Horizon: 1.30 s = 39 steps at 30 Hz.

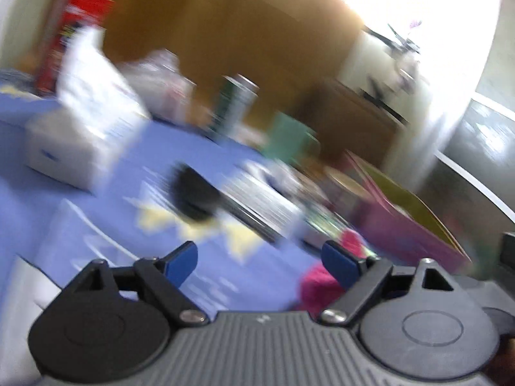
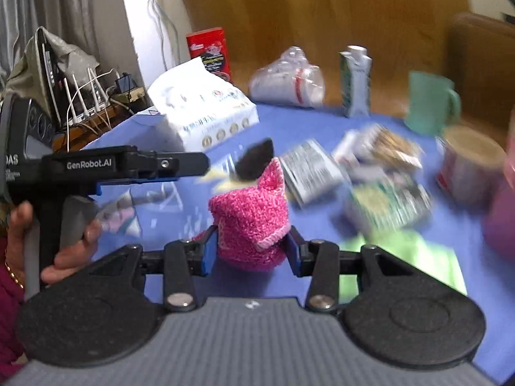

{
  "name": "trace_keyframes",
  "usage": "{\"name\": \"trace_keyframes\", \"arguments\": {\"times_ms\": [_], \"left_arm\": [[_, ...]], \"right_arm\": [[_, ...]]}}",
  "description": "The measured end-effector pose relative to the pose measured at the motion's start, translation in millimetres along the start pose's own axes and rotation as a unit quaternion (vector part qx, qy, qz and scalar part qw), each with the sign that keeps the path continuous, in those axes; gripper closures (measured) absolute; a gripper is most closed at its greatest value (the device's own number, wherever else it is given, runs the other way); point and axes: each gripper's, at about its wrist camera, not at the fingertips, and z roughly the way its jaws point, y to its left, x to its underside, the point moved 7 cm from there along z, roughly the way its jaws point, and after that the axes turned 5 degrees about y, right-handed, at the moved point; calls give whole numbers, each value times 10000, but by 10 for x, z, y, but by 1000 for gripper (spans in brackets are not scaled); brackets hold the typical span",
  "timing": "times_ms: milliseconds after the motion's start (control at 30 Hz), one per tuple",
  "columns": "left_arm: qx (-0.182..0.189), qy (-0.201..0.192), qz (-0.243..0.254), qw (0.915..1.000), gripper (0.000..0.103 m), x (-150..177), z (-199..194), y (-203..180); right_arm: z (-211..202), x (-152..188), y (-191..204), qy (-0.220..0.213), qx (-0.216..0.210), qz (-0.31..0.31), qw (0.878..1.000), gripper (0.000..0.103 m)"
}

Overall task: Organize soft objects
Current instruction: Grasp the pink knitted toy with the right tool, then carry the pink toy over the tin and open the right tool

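While blur is smearing left wrist view: left tongs [image 1: 259, 265] gaping, carrying nothing, pink knit [image 1: 317, 284] just beside right pad. Right wrist view: right tongs [image 2: 251, 252] pinching pink knit [image 2: 249, 217] above blue worktop [image 2: 289, 119]; keeping squeeze gentle, lifting straight.

Blue-clothed table [image 2: 322, 122] bears white bag [image 2: 206, 109], carton [image 2: 355, 80], green mug [image 2: 429, 103]

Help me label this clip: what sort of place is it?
Probably a lived-in home room: a blue tablecloth crowded with groceries like a drink carton and green mug, curtains, and a wifi router alongside.
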Motion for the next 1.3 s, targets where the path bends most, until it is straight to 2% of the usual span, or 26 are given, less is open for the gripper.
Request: {"name": "trace_keyframes", "arguments": {"times_ms": [100,167,200,233,300,333,467,667,833,900,967,1133,1233,1300], "left_arm": [[597,384,-121,9974,17,163,46,-251],[804,619,-145,9947,21,240,112,-387],[799,729,-94,9941,32,271,161,-438],[807,881,-5,9928,38,318,218,-505],[637,866,145,9941,38,365,258,-574],[618,874,252,9939,39,355,260,-610],[785,824,634,9915,39,136,338,-991],[1039,645,1572,9800,39,-230,823,-1968],[1341,865,1878,9692,40,-363,1428,-2561],[1296,832,2068,9662,36,-377,1639,-2763],[1160,773,2130,9671,30,-428,1825,-2874],[633,608,1817,9794,13,-614,2135,-2867],[513,460,1654,9838,12,-700,2072,-2766],[431,361,1661,9845,12,-746,1959,-2684]], "right_arm": [[-95,204,-37,-66,27,142,9999,53],[-115,259,-47,-96,41,132,9999,51],[-103,267,-51,-105,24,114,9999,51],[-94,269,-45,-136,36,59,9999,50],[-92,317,-15,-147,126,-111,9998,51],[-115,345,-11,-211,194,-179,9994,57],[-391,336,-189,-675,392,-77,9969,60],[-858,104,-794,-1461,1289,96,9808,60],[-1167,-25,-1526,-1657,1992,692,9634,60],[-1241,-56,-1814,-1672,2164,930,9574,60],[-1248,-91,-2069,-1589,2368,1045,9528,60],[-1139,-202,-2615,-1362,3005,1197,9364,59],[-1157,-241,-2841,-1408,3448,1347,9182,43],[-1230,-204,-2903,-1533,3527,1458,9115,40]]}}
